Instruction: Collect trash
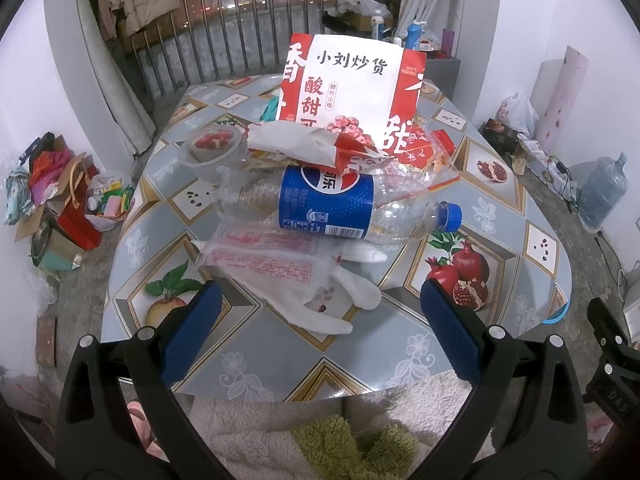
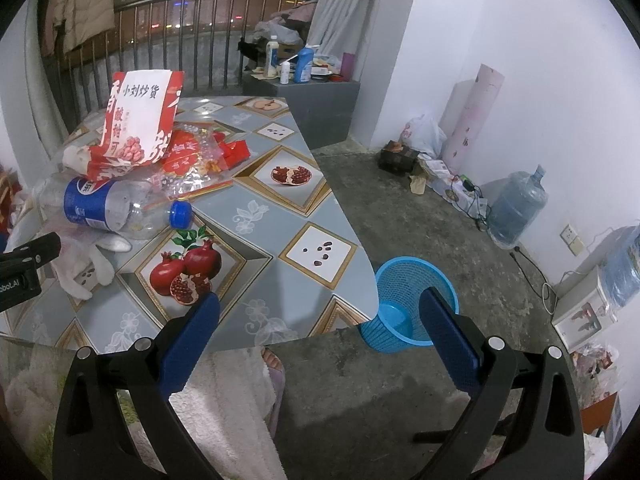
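We list: empty Pepsi bottle [image 1: 332,204], on its side, blue cap on; red-white snack bag [image 1: 348,80], upright behind it; clear plastic wrappers [image 1: 264,256] in front; blue mesh bin [image 2: 412,300] on the floor.

Your count, operator:
Pepsi bottle [image 1: 328,202]: 1, lying on the desk [image 1: 432,344]
Red-and-white snack bag [image 1: 352,80]: 1, upright
Clear plastic cup [image 1: 210,146]: 1
White glove [image 1: 332,300]: 1
Clear printed wrappers [image 1: 264,252]: 2, overlapping
Red candy bag [image 2: 188,156]: 1
Blue basket [image 2: 404,304]: 1, on floor
Water jugs [image 2: 516,208]: 2 you can see
Grippers [image 1: 320,328]: 2, yours, both with fingers spread
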Motion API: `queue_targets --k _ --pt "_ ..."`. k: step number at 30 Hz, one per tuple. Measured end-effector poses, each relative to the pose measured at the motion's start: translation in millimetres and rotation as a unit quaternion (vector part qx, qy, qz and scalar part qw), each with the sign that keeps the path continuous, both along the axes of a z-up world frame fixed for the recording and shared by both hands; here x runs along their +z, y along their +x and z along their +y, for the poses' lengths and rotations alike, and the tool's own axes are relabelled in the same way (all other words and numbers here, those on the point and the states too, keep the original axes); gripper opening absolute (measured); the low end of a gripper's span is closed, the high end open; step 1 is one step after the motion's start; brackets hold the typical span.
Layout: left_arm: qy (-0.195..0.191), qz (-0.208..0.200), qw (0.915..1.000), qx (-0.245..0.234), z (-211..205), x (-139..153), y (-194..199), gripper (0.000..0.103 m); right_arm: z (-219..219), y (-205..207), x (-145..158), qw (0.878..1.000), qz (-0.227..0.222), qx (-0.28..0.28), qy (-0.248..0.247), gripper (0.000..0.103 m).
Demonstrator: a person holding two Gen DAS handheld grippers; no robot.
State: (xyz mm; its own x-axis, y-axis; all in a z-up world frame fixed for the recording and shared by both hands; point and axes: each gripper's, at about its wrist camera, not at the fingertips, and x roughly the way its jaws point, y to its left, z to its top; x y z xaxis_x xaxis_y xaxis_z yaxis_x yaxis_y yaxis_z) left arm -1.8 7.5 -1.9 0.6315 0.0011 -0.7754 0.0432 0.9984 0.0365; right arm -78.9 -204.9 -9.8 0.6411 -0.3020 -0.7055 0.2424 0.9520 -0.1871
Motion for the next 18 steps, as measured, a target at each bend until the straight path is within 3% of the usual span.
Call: queue_targets --k 7,11,18 --pt "-0.001 0.003 1.0000 0.005 7 -5 2 0.096 1 3 -2 1.000 -0.005 -0.005 0.001 0.097" --pt "-0.002 -0.017 0.9997 0.015 20 3 7 0.096 4 14 -4 1.000 -0.010 -0.004 -0.008 0.097" --pt "-0.005 -0.038 0.9987 0.035 67 16 21 0.096 15 46 -3 0.997 -0.029 0.060 0.038 0.097"
